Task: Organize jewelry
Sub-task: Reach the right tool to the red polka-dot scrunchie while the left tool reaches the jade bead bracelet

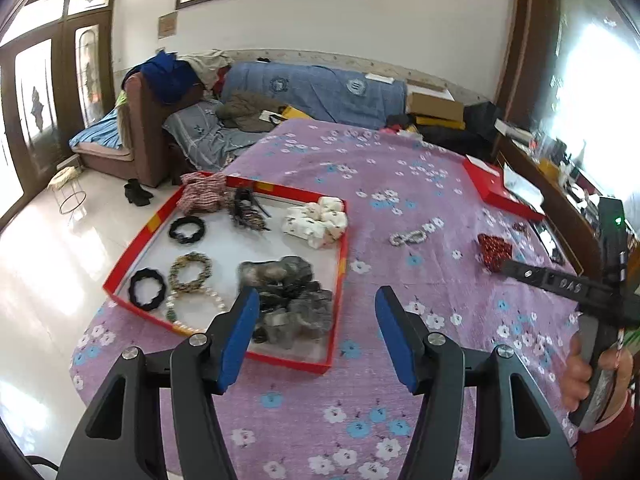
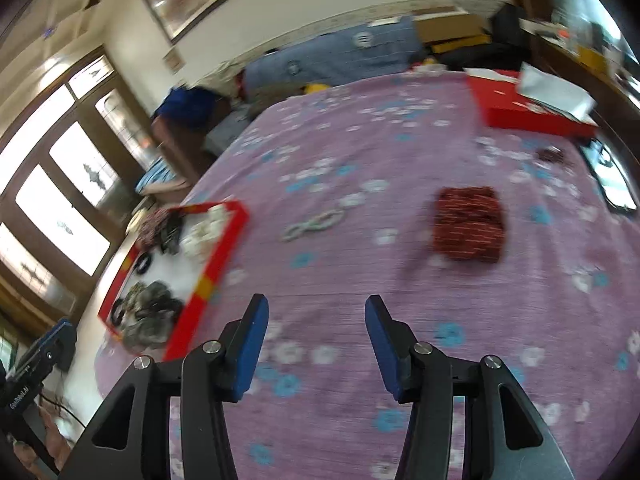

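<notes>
A red-rimmed tray (image 1: 341, 264) on the purple flowered cloth holds scrunchies, bead bracelets, a white bow and grey fabric pieces; it also shows at left in the right wrist view (image 2: 218, 256). A white bead bracelet (image 1: 408, 237) (image 2: 314, 224) lies loose on the cloth. A dark red patterned scrunchie (image 1: 494, 250) (image 2: 468, 224) lies farther right. My left gripper (image 1: 316, 304) is open and empty over the tray's near right corner. My right gripper (image 2: 316, 312) is open and empty above bare cloth, short of the bracelet and the red scrunchie.
A red box lid (image 1: 498, 192) (image 2: 528, 110) lies at the table's far right with white paper on it. A phone (image 2: 612, 178) lies near the right edge. A sofa with blue covers and clothes (image 1: 312, 88) stands behind the table.
</notes>
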{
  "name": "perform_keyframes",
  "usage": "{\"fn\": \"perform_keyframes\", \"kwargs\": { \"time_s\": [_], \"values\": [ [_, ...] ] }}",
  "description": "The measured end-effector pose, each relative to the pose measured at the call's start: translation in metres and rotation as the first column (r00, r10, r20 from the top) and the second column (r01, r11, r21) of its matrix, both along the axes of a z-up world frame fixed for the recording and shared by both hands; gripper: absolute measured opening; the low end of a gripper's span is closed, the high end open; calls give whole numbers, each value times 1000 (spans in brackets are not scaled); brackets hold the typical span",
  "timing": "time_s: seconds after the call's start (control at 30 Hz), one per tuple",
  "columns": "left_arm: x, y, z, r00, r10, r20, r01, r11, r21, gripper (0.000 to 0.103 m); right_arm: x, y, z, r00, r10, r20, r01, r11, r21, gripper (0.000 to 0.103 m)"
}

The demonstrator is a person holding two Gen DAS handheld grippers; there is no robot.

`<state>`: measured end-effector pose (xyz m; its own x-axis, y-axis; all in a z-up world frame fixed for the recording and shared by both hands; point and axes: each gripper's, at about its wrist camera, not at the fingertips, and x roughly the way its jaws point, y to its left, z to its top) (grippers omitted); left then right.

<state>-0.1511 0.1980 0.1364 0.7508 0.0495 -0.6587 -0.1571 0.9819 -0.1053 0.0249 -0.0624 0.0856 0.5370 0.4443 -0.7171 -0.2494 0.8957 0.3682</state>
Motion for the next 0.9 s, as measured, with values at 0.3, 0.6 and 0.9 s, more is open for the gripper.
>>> {"fn": "perform_keyframes", "kwargs": {
  "time_s": [0.3,0.6,0.9],
  "values": [
    [60,-47,-12,989,-133,-64,136,990,38,59,18,-78,-11,986,-165,-25,165,985,42,55],
    [155,-83,-26,952,-274,-135,280,959,32,52,58,-90,-26,963,-269,-10,269,963,3,55],
    [244,-98,-72,928,-275,-252,292,956,33,38,89,-94,-46,950,-312,-15,312,950,19,55]
  ]
}}
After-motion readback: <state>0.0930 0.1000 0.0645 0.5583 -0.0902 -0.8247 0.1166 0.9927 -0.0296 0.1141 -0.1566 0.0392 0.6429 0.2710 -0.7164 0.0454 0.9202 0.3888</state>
